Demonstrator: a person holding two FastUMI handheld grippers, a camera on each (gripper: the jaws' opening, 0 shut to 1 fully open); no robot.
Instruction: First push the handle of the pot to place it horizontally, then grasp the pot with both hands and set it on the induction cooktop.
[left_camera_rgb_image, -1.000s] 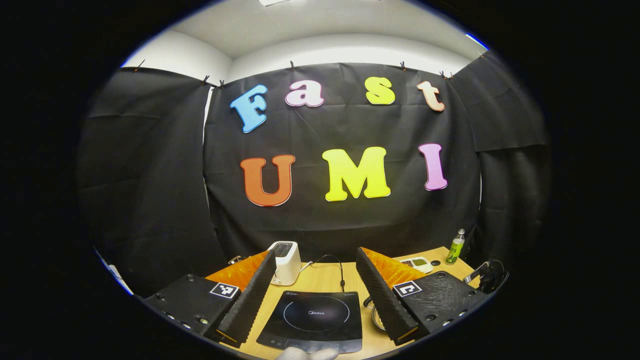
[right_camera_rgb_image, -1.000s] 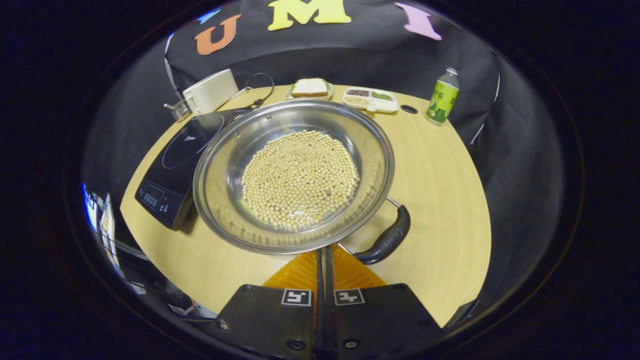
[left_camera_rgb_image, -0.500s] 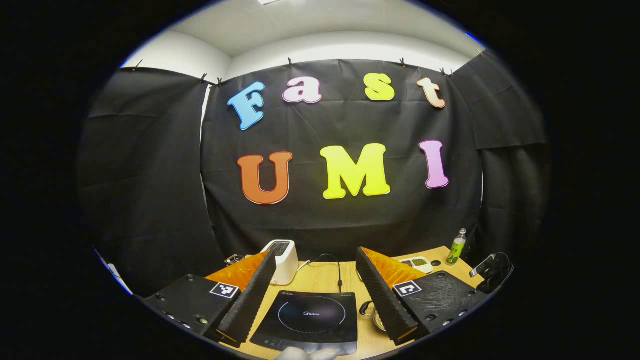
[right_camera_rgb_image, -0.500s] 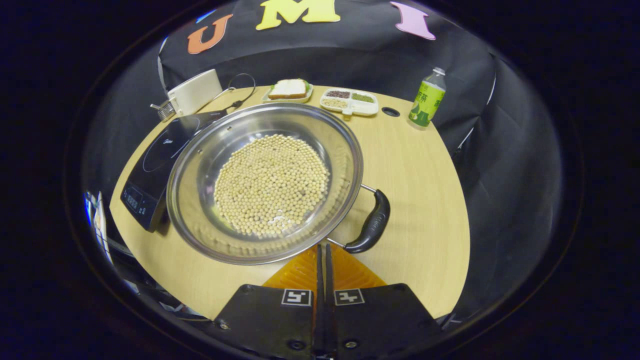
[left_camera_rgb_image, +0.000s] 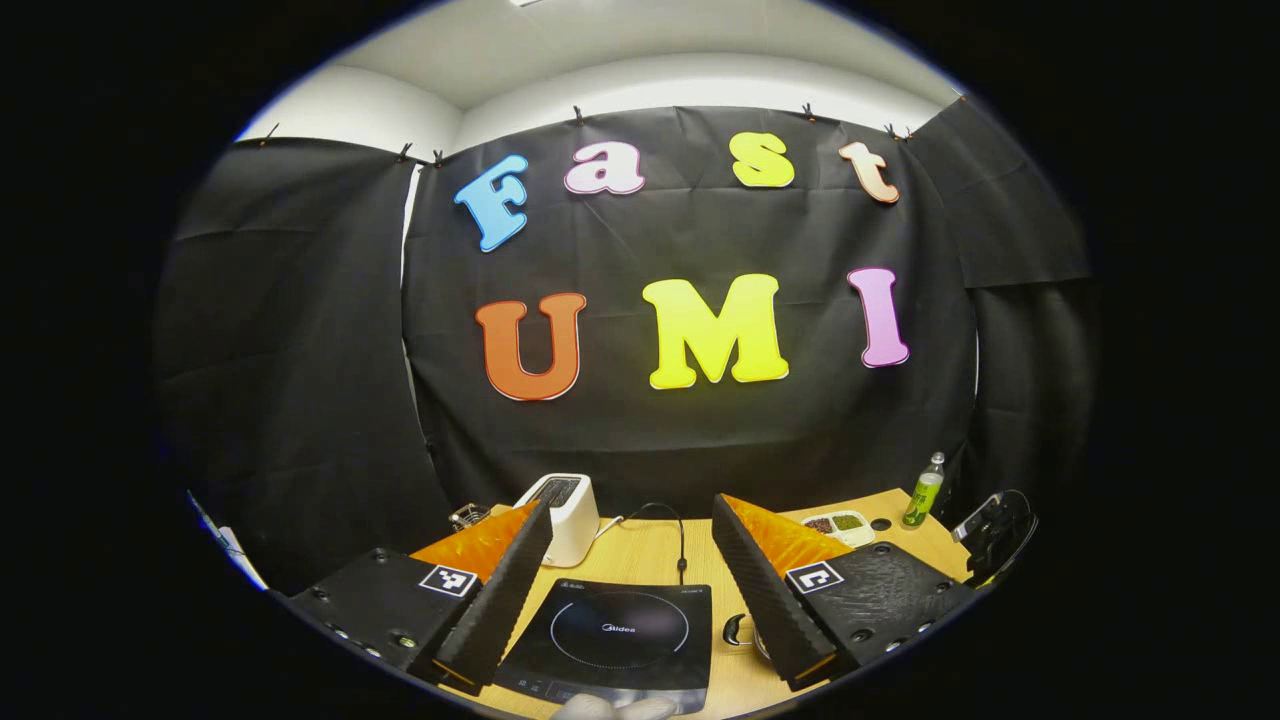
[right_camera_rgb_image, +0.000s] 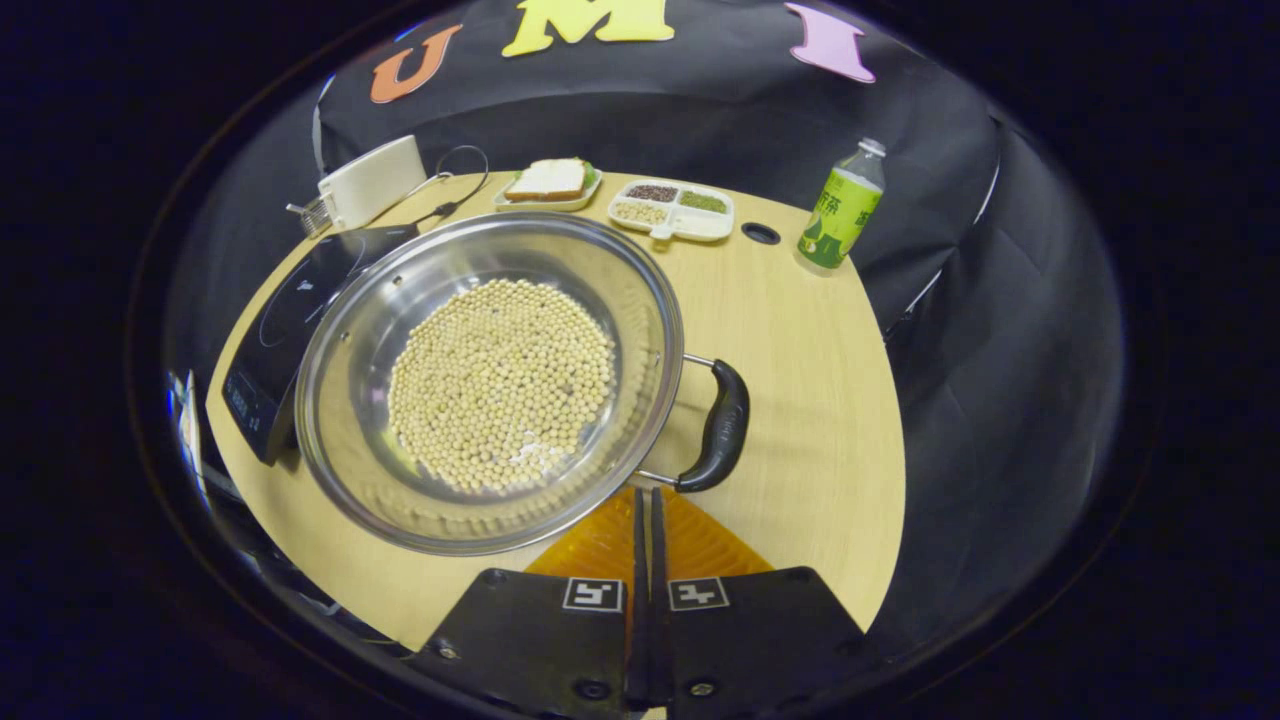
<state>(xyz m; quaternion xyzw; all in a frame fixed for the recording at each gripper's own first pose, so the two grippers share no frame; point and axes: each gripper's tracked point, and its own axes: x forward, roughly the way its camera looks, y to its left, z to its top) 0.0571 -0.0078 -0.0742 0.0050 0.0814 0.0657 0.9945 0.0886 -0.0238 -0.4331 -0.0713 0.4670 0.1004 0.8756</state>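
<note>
Induction cooktop bears a small printed logo.

Left tongs agape, right tongs closed.

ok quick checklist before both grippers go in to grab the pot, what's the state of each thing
1. Pot handle turned to the side: cannot tell if it is fully horizontal; it sits at the pot's right in the right gripper view.
2. Right gripper ready to grasp: not ok, jaws closed with the tips by the handle's near end.
3. Left gripper ready to grasp: ok, jaws wide open, held above the induction cooktop.
4. Cooktop surface free: ok, nothing rests on it.
5. Pot stable: ok, flat on the table, soybeans level inside.
6. Opposite handle: cannot tell.
</note>
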